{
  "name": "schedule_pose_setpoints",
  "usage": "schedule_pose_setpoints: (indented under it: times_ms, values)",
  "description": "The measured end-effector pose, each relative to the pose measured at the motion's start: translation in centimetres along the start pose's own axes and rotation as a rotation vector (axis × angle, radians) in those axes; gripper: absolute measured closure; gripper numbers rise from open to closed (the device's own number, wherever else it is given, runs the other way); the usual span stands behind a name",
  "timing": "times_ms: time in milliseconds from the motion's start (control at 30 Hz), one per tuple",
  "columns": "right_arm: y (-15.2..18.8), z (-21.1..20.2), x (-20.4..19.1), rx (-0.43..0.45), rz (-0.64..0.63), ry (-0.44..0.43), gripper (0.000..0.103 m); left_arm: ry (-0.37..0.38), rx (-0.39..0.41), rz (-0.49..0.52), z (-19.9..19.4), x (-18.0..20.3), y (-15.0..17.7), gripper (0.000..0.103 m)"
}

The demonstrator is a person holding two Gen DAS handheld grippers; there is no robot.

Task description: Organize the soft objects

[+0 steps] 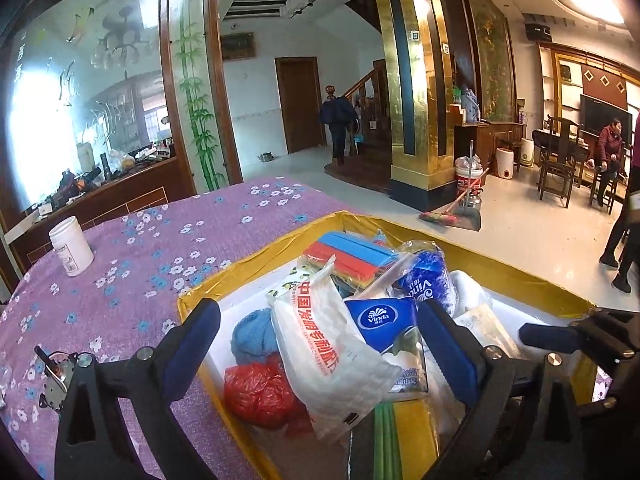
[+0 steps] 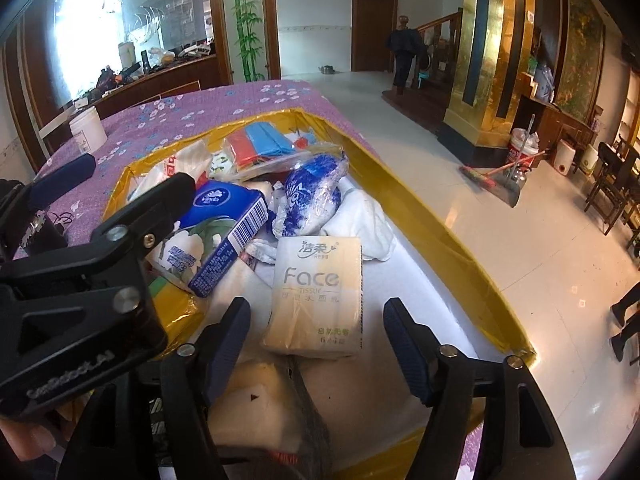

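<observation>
Looking through the left wrist view, the left hand-held gripper stands wide open over the yellow-rimmed box in the lower centre, a white packet lying loose between its fingers, long axis running down-right. In the right wrist view, the right hand-held gripper is open too, and the Face tissue pack lies straight ahead, untouched, its long axis pointing away. The free white box floor is to its right, before the yellow edge.
</observation>
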State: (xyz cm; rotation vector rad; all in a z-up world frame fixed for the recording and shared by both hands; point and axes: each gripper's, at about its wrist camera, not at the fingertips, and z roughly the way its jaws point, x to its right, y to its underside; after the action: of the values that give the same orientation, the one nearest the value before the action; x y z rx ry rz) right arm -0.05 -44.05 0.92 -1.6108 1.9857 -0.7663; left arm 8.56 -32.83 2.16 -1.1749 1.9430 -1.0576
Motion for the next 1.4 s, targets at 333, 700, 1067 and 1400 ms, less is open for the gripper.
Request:
schedule_pose_setpoints:
  times_ms: [333, 700, 1067, 1400]
  values:
    - [0.6, -4.8, 1.4, 0.09, 0.055, 0.01, 0.019, 0.006, 0.045, -0.03, -1.4, -0.6, -0.1, 0.002]
    - [2.2, -8.5, 1.8, 0.129, 0.072, -0.013, 0.017, 0.005, 0.012, -0.104, -3.3, -2.2, -1.2, 0.001]
    - [4.1, -11.2, 1.9, 0.155, 0.088, -0.05, 0.016, 0.036, -0.078, -0.218, -7.7, -4.0, 0.0, 0.001]
    - [6.6, -12.5, 1.9, 0.151, 0.112, -0.055, 0.013, 0.057, -0.131, -0.218, -12.2, -2.5, 4.6, 0.001]
